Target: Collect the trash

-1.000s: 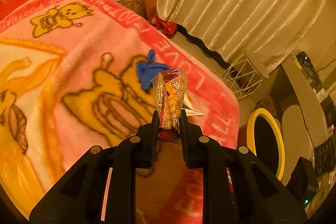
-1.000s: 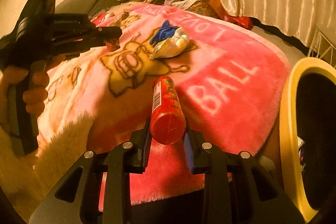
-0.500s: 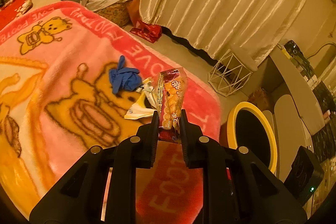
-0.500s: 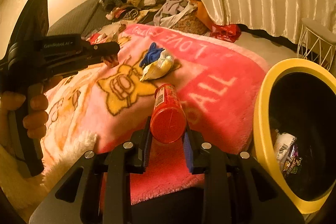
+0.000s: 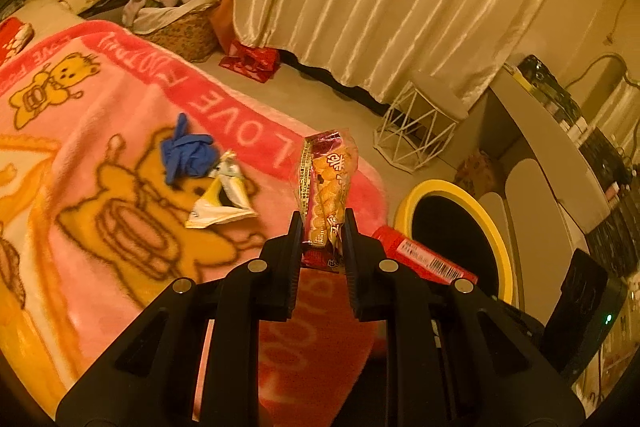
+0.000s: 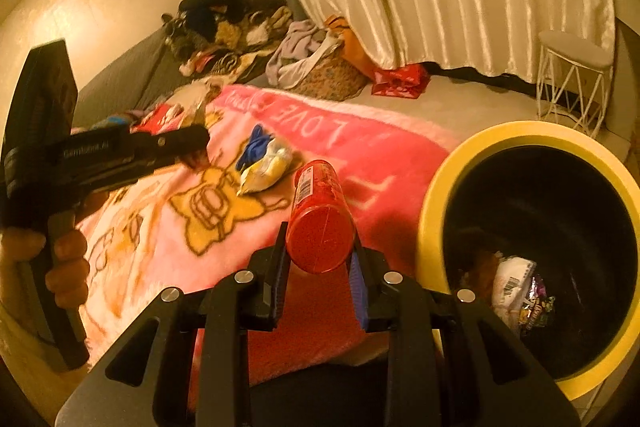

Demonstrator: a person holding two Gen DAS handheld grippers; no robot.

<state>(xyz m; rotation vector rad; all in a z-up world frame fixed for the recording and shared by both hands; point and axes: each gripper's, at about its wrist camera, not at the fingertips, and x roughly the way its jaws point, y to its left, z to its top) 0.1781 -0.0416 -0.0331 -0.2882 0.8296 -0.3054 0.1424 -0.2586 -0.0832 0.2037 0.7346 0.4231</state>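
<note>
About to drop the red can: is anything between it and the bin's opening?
Nothing visible. The can, held in the right claw, sits just left of the bin, whose mouth is open, with only wrappers at the bottom.

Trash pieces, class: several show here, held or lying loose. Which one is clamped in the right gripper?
The red cylindrical can, shut in the right gripper. The snack packet sits in the left gripper; the blue glove lies on the blanket.
</note>
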